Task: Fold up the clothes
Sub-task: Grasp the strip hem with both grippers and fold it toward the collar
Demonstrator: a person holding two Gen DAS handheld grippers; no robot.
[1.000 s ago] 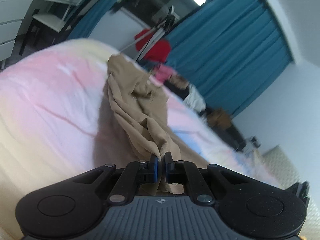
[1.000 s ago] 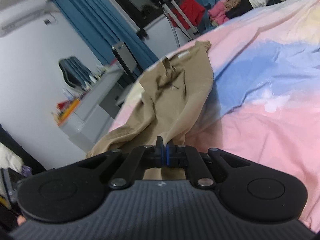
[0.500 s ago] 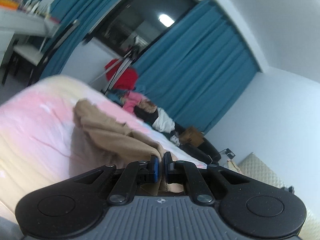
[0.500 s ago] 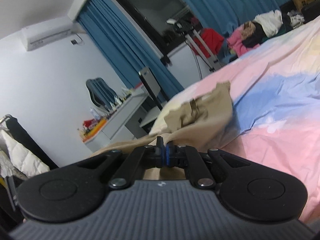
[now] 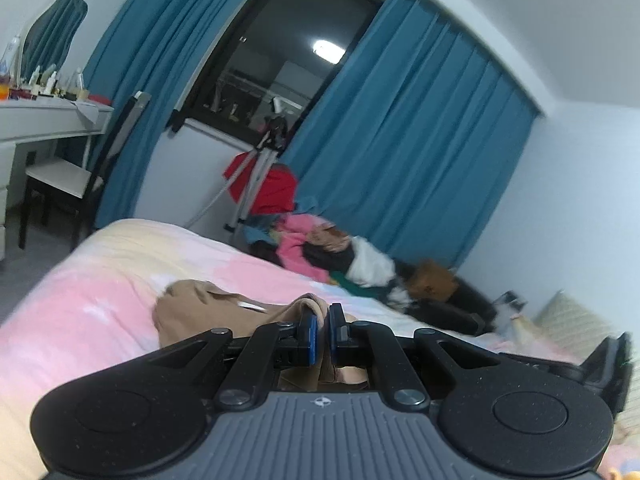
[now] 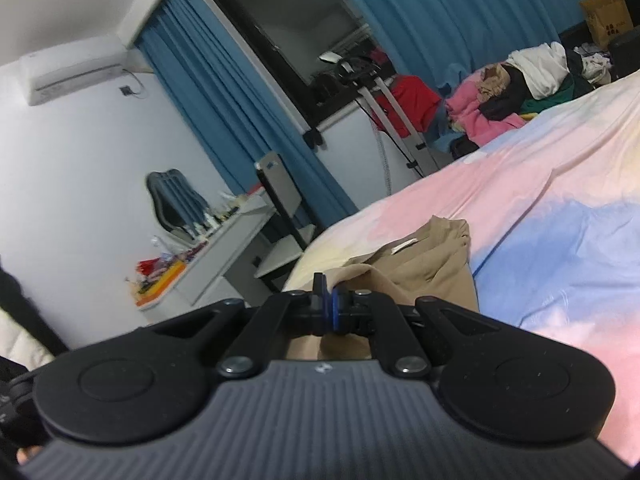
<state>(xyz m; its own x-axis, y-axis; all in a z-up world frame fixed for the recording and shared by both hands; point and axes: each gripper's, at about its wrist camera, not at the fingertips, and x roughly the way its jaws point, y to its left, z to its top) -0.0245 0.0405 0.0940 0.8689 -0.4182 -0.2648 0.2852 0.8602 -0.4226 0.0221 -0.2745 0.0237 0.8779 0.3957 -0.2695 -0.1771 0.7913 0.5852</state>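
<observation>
The tan garment [image 6: 420, 276] lies bunched low and centre in both views on the pink bedsheet [image 5: 80, 300], so your fold looks barely begun and the flattening and folding remain. Your left gripper [image 5: 322, 334] and right gripper [image 6: 329, 304] are each pinched nearly closed on a fold of its cloth.

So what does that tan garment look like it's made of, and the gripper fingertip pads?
Tan garment: thin, soft, matte woven fabric, perhaps cotton; it drapes in loose folds and carries a sewn white label. Fingertip pads: blue facing on black plastic fingers, probably rubber, though the finish is too small to tell.
</observation>
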